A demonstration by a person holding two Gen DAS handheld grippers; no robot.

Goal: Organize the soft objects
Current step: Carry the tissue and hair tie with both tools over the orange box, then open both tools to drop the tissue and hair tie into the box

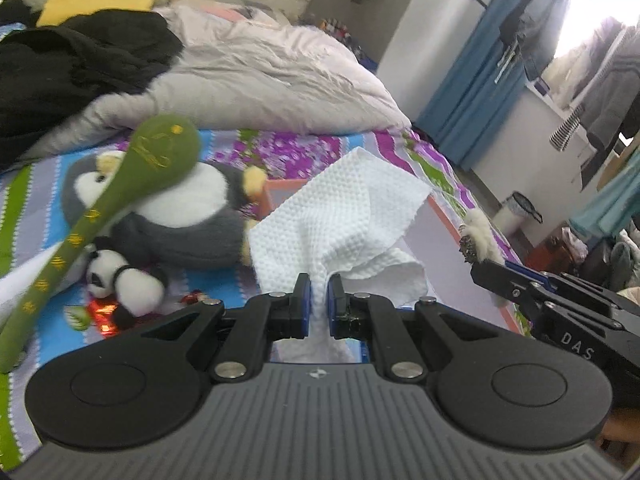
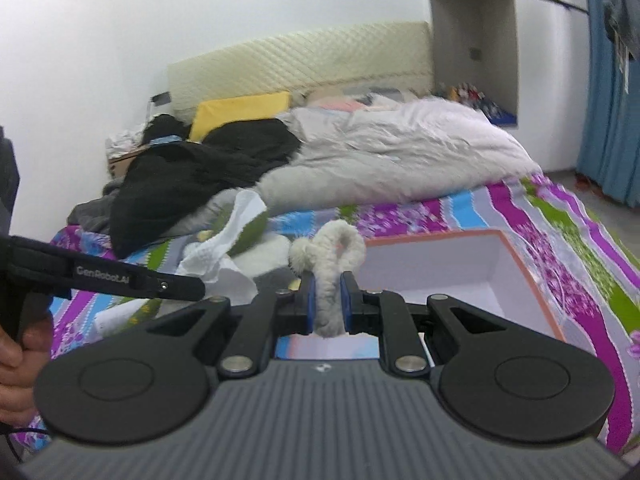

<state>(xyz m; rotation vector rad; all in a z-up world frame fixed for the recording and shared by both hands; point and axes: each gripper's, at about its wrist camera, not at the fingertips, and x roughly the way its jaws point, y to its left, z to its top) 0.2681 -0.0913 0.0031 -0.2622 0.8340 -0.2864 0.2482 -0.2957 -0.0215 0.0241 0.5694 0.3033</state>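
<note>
Left tool [image 1: 319,285] is pinching a paper towel [image 1: 340,216], right tool [image 2: 328,289] a fuzzy white loop [image 2: 334,256]; either's probably slipping free before reaching the box [image 2: 472,276].

In the left wrist view, the white letters "DAS" stand on the black body of the right gripper [image 1: 476,270], near the right edge of the picture. In the right wrist view, "GenRobot.AI" is printed in pale letters along the black side of the left gripper [image 2: 200,286], which reaches in from the left. No other writing can be read.
</note>
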